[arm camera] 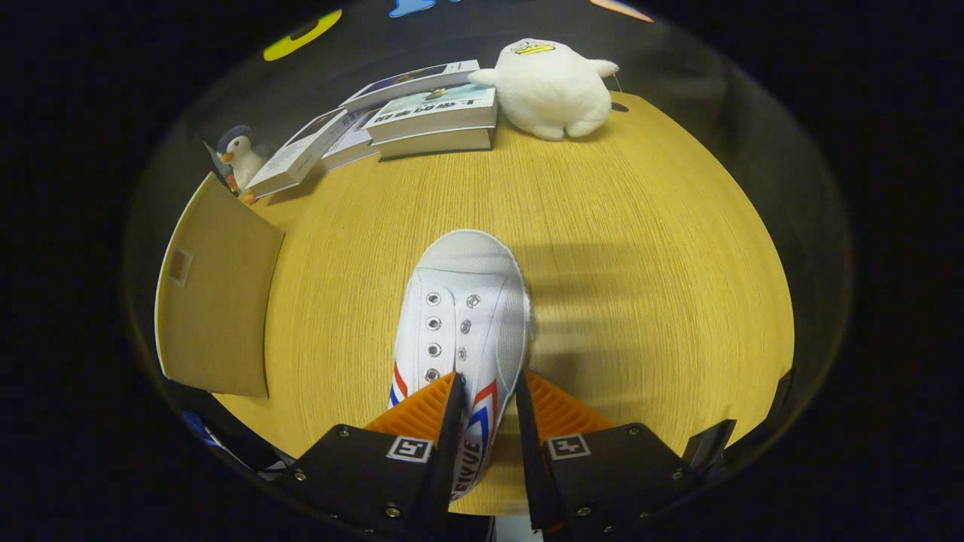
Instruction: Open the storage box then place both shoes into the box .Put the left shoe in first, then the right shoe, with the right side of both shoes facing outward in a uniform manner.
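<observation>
While tilted down over the table (640, 248), the gripper (488, 391) jaws clamp the white shoe (463, 301).

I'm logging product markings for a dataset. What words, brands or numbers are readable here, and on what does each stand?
"EIYUE": on the side of the white shoe, which the gripper holds with both jaws pressing on it; the start of the word is hidden.
Book covers: printed titles, too small and blurred to read.
Sticker on the cardboard flap: too blurred to read.
</observation>
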### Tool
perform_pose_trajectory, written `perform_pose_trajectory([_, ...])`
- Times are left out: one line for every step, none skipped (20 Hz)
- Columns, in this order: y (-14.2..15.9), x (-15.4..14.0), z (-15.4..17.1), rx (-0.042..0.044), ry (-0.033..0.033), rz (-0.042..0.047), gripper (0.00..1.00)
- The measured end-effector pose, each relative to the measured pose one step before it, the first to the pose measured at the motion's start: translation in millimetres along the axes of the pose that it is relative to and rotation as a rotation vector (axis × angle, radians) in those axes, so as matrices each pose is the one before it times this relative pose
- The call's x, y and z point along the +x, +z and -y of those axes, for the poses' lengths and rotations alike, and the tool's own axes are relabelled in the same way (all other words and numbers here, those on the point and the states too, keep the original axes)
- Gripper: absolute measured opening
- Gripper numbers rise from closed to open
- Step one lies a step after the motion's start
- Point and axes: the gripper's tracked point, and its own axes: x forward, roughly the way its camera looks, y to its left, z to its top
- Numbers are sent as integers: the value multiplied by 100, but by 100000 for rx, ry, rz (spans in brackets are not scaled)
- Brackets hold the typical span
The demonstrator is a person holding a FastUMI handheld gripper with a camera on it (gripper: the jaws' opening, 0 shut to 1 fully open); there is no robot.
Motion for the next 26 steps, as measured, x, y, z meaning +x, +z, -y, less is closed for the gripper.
perform_pose_trajectory([499, -912, 541, 1004, -1977, 1095, 41])
perform_pose_trajectory([-395, 665, -299, 1322, 1019, -1318, 20])
perform_pose_trajectory([5, -206, 52, 695, 391, -295, 20])
perform_pose_trajectory([300, 108, 231, 1199, -783, 1218, 20])
perform_pose_trajectory([731, -534, 22, 5054, 393, 2473, 19])
perform_pose_trajectory([-779, 245, -178, 2180, 409, -1366, 1])
perform_pose_trajectory([6, -69, -328, 1141, 1060, -101, 1])
perform_pose_trajectory([-14, -458, -228, 835, 996, 617, 1])
perform_pose_trajectory([195, -330, -496, 817, 1524, 711, 1])
perform_pose_trajectory([282, -547, -598, 1306, 1783, 1566, 1])
perform_pose_trajectory([166, -683, -754, 847, 2122, -77, 1])
perform_pose_trajectory([543, -542, -829, 1627, 2148, 1347, 1])
perform_pose_trajectory([570, -697, -824, 839, 1922, 926, 1])
perform_pose_trajectory([408, -557, -912, 331, 1873, 462, 1])
perform_pose_trajectory([619, -573, -910, -90, 1648, 1062, 1])
perform_pose_trajectory([426, -466, -836, -304, 1025, 1059, 1])
perform_pose_trajectory([410, -429, -880, -914, 924, 202, 1])
perform_pose_trajectory([371, -418, -863, -528, 720, 917, 1])
perform_pose_trajectory([251, -384, -920, -1129, 708, 222, 1])
perform_pose_trajectory([388, -232, -949, -883, 725, 597, 1])
perform_pose_trajectory([319, -207, -1014, -1214, 896, 246, 1])
perform_pose_trajectory([271, -146, -966, -841, 775, 179, 1])
perform_pose_trajectory([354, -220, -1044, -1005, 904, 60, 1])
perform_pose_trajectory([395, -143, -1103, -986, 935, 297, 1])
perform_pose_trajectory([432, -177, -1161, -1382, 1040, 328, 1])
perform_pose_trajectory([394, -94, -1165, -1347, 1098, 690, 1])
